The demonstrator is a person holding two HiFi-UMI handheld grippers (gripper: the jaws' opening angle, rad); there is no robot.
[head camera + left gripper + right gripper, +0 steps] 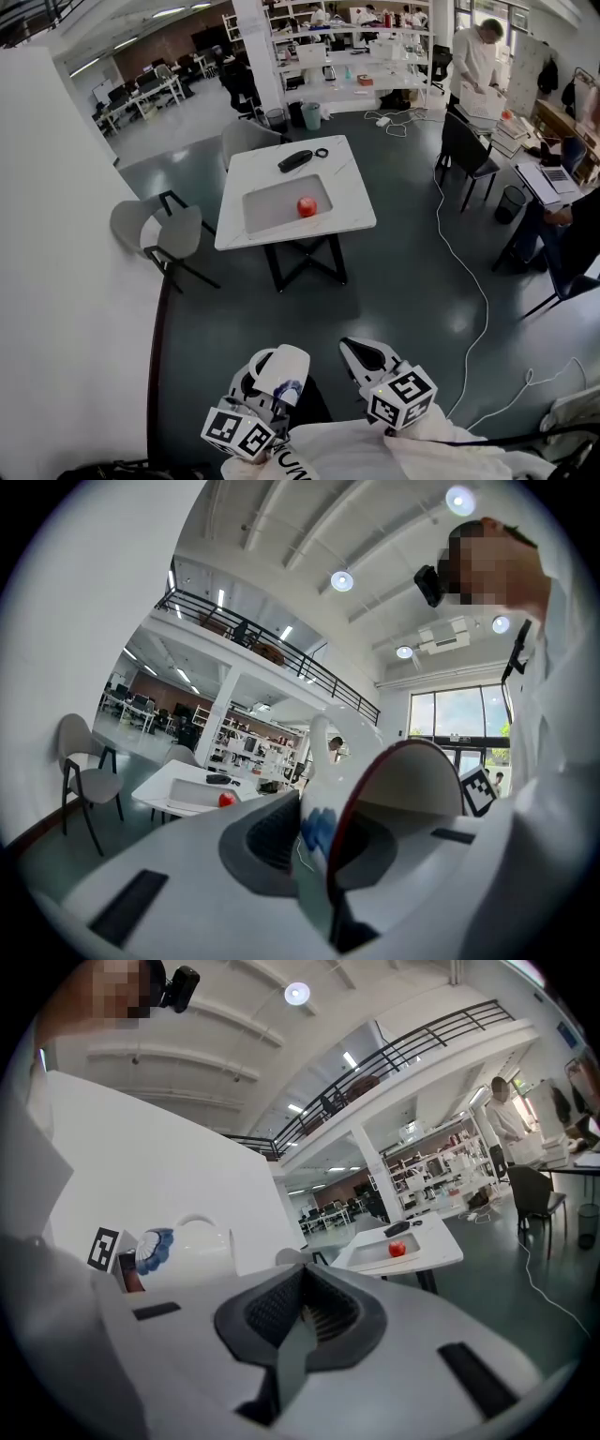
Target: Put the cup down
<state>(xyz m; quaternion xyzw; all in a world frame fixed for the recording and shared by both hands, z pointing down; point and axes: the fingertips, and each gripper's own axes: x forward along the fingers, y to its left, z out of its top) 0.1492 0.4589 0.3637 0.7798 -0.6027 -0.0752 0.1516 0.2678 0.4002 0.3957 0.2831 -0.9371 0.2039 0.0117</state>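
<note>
White wall [56, 234] fills the left, with dark floor beside it. The left gripper [267, 380] is clamped on a white cup [284, 364] with blue print, apparently by its thin wall, though the close view distorts this. The cup hangs over bare floor, well apart from the table [347, 202] ahead. The right gripper [366, 358] is closed on nothing. Such a narrow pinch could let the cup pivot or slip while carried, and letting go early would drop it on the floor.
</note>
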